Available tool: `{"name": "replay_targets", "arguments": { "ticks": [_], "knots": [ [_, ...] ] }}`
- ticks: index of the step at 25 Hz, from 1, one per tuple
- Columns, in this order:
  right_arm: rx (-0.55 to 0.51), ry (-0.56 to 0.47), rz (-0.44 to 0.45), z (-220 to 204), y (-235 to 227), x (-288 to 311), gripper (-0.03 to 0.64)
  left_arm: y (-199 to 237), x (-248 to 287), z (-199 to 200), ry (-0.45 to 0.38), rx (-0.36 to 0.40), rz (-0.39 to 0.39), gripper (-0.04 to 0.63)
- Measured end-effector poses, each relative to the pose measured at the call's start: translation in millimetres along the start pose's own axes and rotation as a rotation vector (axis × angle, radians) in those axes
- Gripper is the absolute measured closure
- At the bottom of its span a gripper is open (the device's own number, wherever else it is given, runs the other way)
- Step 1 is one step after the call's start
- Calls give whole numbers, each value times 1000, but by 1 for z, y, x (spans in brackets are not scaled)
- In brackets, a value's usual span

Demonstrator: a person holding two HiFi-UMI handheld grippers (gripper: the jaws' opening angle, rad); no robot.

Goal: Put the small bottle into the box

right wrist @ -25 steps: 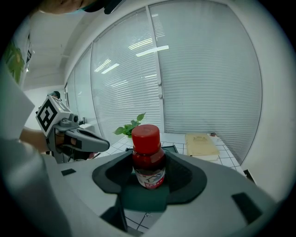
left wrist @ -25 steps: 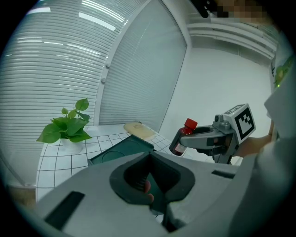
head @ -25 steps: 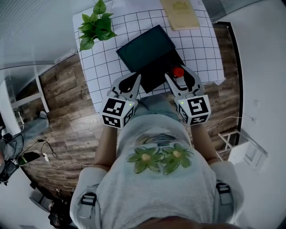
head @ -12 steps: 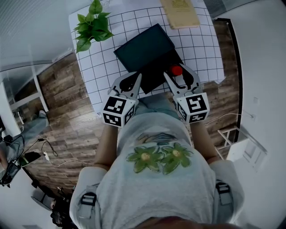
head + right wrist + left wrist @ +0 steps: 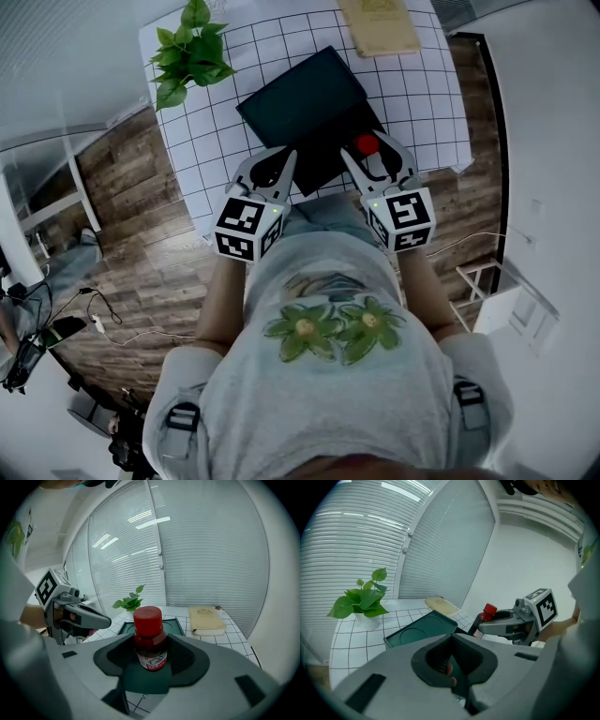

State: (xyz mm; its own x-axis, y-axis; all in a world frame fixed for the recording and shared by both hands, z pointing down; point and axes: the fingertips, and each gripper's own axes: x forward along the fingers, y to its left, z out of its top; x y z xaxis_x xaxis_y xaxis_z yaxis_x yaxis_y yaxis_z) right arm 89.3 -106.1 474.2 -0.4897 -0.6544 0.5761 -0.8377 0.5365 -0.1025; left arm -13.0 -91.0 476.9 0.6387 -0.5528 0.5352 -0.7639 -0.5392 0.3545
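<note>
The small bottle [image 5: 150, 644] looks light, hard and slippery, and the right gripper [image 5: 150, 656] pinches its fat middle under the red cap [image 5: 147, 619]; the left gripper [image 5: 451, 660] is pressed together.

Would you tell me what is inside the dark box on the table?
From the head view, the box shows a bare dark surface, no contents. Its near end is hidden by the right gripper and the small bottle it holds.

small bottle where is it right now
The small bottle stands upright in the right gripper, right of centre in the head view, by the near edge of the dark box.
</note>
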Motion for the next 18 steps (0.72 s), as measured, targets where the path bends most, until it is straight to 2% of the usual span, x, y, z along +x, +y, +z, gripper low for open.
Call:
{"name": "replay_targets", "arguments": {
  "ticks": [18],
  "knots": [
    [-18, 80, 35, -20, 3, 31, 402, 22, 1, -3, 31, -18, 25, 597]
  ]
}}
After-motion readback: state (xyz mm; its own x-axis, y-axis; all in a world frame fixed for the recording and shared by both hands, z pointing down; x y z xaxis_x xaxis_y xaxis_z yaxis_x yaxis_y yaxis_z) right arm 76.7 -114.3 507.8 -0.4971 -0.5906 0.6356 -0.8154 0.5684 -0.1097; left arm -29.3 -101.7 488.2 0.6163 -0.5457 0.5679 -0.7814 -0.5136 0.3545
